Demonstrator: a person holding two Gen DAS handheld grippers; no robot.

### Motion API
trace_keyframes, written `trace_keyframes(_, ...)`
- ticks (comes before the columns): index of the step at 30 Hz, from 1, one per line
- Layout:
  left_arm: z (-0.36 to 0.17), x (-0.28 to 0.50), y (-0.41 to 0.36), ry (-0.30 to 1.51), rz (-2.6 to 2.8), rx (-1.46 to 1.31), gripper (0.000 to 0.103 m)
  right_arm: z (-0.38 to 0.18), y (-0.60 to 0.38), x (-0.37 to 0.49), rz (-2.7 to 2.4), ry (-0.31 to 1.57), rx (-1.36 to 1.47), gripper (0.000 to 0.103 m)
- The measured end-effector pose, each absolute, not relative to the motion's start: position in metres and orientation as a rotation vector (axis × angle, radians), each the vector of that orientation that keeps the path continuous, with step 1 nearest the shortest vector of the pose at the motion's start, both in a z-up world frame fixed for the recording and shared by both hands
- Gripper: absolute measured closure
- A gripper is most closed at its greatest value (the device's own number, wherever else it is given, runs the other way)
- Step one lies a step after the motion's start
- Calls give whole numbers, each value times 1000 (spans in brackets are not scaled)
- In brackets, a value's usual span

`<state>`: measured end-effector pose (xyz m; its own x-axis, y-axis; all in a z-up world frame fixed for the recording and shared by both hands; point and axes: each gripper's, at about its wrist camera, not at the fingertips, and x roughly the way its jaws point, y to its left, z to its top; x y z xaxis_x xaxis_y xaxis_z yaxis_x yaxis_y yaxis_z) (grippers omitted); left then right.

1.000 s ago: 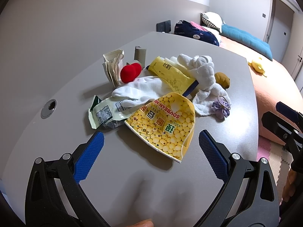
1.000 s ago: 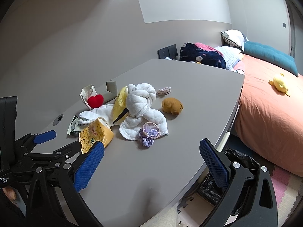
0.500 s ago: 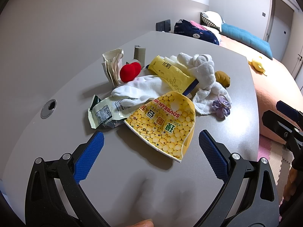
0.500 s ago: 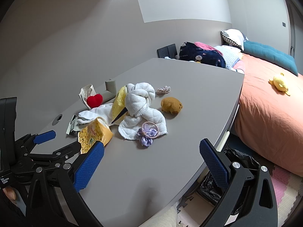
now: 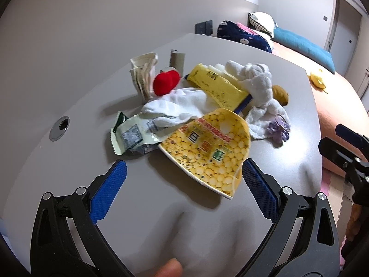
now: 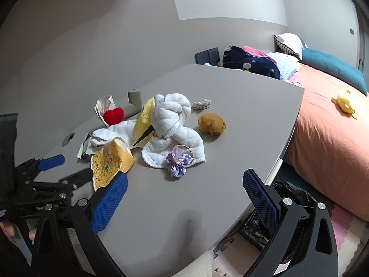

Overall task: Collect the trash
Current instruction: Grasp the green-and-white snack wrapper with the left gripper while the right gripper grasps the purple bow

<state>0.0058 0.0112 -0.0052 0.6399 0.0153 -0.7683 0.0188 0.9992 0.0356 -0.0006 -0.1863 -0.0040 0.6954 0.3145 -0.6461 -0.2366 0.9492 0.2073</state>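
Our left black-framed claw [image 5: 182,180] and right black-framed claw [image 6: 184,191]: textured blue rubber finger pads [image 5: 108,194], silver screw heads, triangular cut-outs in arms.

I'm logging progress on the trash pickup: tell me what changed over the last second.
The left hand-held gripper has edged forward toward the yellow soybean packet, jaws open around its near edge, gripping nothing. The right hand-held gripper stayed open above the table. Nothing in the pile has moved.
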Motion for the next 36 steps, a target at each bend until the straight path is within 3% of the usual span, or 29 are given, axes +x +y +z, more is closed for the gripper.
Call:
trace_keyframes(2, -6, 9, 17, 886, 3, 41, 6, -7, -183, 4, 304, 752, 98, 20)
trace_keyframes(5, -10, 13, 27, 902, 21, 25, 6, -14, -179, 15, 312, 785, 90, 32)
trace_keyframes(17, -16, 26, 57, 913, 66, 0, 6, -28, -153, 44, 363, 826, 35, 53)
trace_keyframes(25, -24, 44, 73, 917, 63, 10, 6, -43, -145, 59, 371, 872, 20, 76)
trace_keyframes(36, -42, 71, 100, 970, -3, -62, 9, -46, -148, 62, 378, 877, 40, 80)
